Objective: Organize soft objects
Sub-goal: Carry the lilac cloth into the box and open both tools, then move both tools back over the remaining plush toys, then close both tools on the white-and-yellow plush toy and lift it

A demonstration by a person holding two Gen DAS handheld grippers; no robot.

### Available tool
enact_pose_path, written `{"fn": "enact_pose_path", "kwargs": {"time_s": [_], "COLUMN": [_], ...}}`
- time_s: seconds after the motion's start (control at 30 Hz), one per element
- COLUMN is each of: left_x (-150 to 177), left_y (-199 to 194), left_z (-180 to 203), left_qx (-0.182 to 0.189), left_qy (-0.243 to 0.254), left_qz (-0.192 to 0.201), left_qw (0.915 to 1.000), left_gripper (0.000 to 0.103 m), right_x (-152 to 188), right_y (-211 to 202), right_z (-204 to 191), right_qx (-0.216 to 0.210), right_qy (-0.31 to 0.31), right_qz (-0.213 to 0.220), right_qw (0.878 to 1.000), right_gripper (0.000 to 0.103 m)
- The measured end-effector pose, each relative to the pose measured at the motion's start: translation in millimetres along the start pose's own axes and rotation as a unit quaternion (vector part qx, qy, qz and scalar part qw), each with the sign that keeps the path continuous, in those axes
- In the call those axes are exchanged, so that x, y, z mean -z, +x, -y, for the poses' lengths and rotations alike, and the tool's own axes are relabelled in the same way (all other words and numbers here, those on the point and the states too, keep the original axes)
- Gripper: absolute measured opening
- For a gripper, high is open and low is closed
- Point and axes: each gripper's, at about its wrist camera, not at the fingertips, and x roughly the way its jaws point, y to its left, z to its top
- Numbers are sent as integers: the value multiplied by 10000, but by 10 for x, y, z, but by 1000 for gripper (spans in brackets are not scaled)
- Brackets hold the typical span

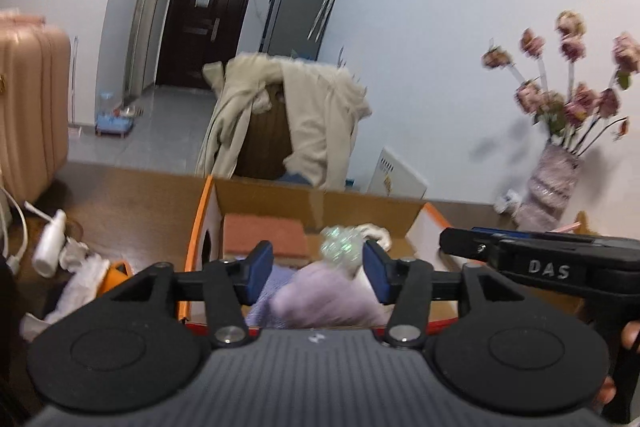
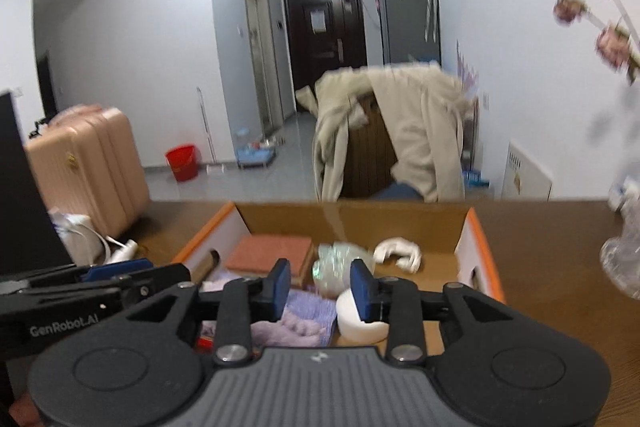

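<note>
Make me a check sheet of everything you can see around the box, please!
Surface: brown wooden table, box on it.
Job's things: open cardboard box holds a lilac fluffy cloth, red-brown pad, shiny crinkly bundle, white curved piece, white round piece.
Clutter: white bottle and crumpled white stuff left of the box.
Grippers: left hand-held gripper open above the lilac cloth; right hand-held gripper open above the box; neither holds anything.
Cables: white cable at the table's left edge.
Surroundings: pink suitcase, red bucket, beige coat over a chair, flowers in a vase.
</note>
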Motion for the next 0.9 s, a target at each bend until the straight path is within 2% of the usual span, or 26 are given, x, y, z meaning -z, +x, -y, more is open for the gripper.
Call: {"fn": "enact_pose_path", "kwargs": {"time_s": [0.1, 0.2, 0.27, 0.47, 0.53, 0.7, 0.9], "left_x": [16, 182, 332, 963, 1182, 1601, 1661], "left_y": [-369, -773, -992, -1556, -1698, -1936, -2018], "left_z": [161, 334, 430, 710, 753, 784, 855], "left_qx": [38, 14, 50, 78, 189, 331, 279], "left_qy": [178, 477, 548, 891, 882, 751, 831], "left_qz": [257, 528, 610, 892, 857, 538, 575], "left_qw": [9995, 9975, 9966, 9920, 9922, 9952, 9945], "left_gripper": [62, 66, 73, 86, 88, 89, 90], "right_x": [-23, 71, 192, 866, 1141, 1698, 1934], "right_y": [-456, -939, -1204, -1797, -1936, -2175, -2355], "right_z": [-1, 10, 29, 18, -4, 15, -7], "right_qx": [-63, -123, -58, 326, 286, 162, 293], "right_qy": [-122, -246, -296, -643, -726, -310, -446], "right_qz": [279, 594, 740, 921, 873, 605, 588], "right_qw": [9995, 9979, 9968, 9931, 9931, 9976, 9968], "right_gripper": [45, 58, 62, 72, 78, 81, 85]}}
